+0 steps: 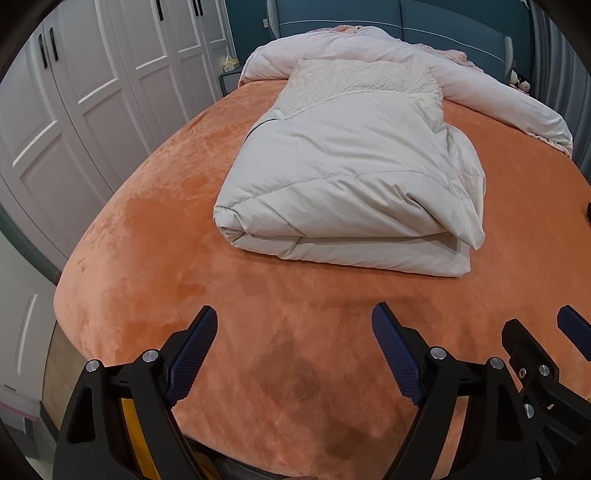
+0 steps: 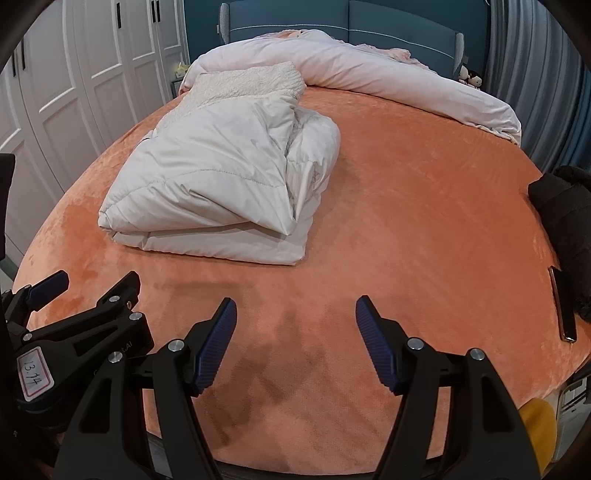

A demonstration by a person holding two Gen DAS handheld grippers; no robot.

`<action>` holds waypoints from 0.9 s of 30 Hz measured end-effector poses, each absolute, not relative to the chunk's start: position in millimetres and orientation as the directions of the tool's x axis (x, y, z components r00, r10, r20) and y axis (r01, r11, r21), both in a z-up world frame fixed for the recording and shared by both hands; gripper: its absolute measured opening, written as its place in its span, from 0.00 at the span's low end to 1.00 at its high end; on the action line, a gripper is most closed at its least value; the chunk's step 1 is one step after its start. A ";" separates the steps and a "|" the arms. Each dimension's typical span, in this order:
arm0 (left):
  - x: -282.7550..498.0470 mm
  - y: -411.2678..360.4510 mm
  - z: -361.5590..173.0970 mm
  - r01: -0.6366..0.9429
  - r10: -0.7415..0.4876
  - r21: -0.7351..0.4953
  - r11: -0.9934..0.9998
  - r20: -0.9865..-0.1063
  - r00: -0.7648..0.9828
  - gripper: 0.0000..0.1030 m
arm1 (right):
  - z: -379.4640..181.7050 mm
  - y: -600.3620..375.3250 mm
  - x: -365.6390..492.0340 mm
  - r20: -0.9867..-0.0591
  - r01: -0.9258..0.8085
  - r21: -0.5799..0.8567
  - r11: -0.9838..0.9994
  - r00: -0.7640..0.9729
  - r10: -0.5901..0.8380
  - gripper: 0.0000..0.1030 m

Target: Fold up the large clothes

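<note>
the folded cream padded coat (image 1: 347,184) lies on the orange bed cover (image 1: 155,258), its thick folded edge facing the cameras and its fleecy collar end (image 1: 362,77) pointing toward the headboard. one loose flap hangs over its right side. in the right wrist view the same coat (image 2: 218,181) sits left of centre.

the left gripper (image 1: 293,354) hangs over the bare cover near the foot of the bed, jaws spread wide with nothing between them, well apart from the coat. the right gripper (image 2: 295,343) is just beside it, also released and empty, its blue pads (image 2: 376,343) clear of the fabric.

behind the coat a pale pink duvet (image 1: 369,48) is bunched along the blue headboard (image 1: 424,22). white wardrobe doors (image 1: 92,74) line the left wall. at the right edge of the bed lies a dark garment (image 2: 565,221), probably a black jacket, though the lens edge cuts it off, with a phone (image 2: 563,306) beside it.
</note>
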State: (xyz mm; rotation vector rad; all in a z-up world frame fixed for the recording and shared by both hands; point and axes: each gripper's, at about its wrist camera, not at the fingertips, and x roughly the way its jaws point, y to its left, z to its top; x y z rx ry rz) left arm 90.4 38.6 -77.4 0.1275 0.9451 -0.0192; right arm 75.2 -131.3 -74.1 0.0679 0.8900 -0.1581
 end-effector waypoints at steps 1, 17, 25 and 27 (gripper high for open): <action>90.4 38.6 -77.4 0.072 0.040 0.101 0.992 -0.809 0.586 0.79 | -74.4 -131.7 75.2 -0.778 0.165 -0.008 0.986 0.618 -0.109 0.63; 87.7 37.7 -78.3 0.077 0.044 0.111 0.991 -0.802 0.595 0.76 | -75.8 -130.4 75.8 -0.780 0.168 -0.009 0.986 0.615 -0.112 0.63; 88.9 36.8 -77.8 0.077 0.040 0.105 0.992 -0.809 0.586 0.75 | -76.3 -129.8 76.1 -0.780 0.170 -0.009 0.985 0.615 -0.113 0.63; 89.3 37.0 -77.6 0.077 0.040 0.104 0.992 -0.810 0.585 0.75 | -76.8 -129.6 75.6 -0.780 0.171 -0.010 0.985 0.615 -0.115 0.63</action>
